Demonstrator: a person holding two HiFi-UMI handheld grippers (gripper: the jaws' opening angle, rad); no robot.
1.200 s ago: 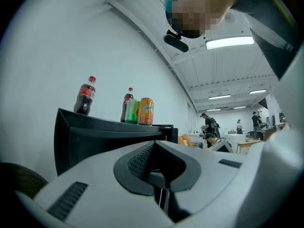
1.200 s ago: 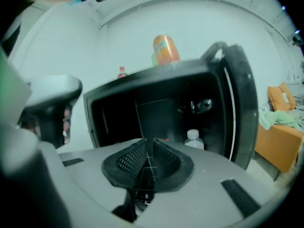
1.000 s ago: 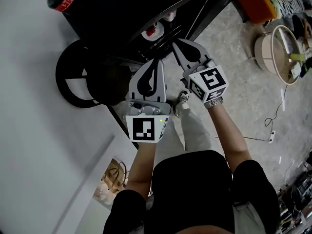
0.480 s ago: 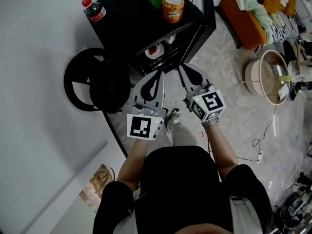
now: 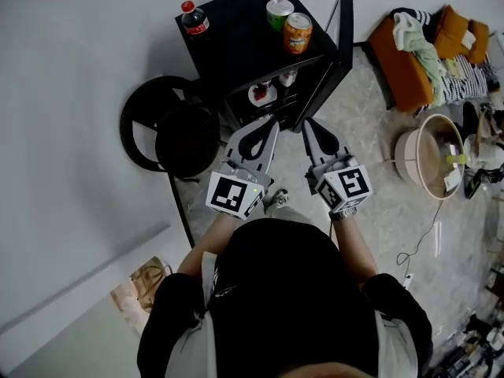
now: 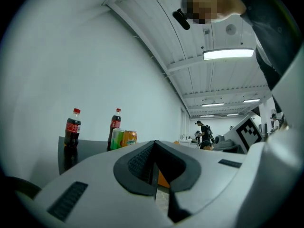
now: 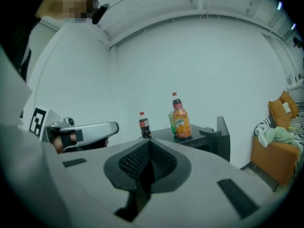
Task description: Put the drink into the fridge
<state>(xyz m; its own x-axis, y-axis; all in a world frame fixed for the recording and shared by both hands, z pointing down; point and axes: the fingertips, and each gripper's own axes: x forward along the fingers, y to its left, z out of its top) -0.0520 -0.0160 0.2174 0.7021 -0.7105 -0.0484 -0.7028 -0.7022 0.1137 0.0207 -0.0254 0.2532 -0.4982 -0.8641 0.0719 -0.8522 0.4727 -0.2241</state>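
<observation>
Drinks [image 5: 298,31] top fridge [image 5: 236,46], beyond left tongs [image 5: 272,124], right tongs [image 5: 306,124].

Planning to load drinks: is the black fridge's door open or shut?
Open: the door stands swung out from the fridge, and the head view shows a stocked shelf inside it.

No legible txt anywhere. Near cola bottle [image 6: 72,129] on top of the black fridge [image 5: 236,38]: red label, print too small to read. Far cola bottle [image 6: 114,125]: same red label, unreadable. Orange can [image 7: 182,122]: lettering blurred, brand can't be made out. Green can [image 5: 279,12]: no readable wording. Left cube [image 5: 233,195] & right cube [image 5: 347,187]: black-and-white square marker patterns only, no letters or nos.
</observation>
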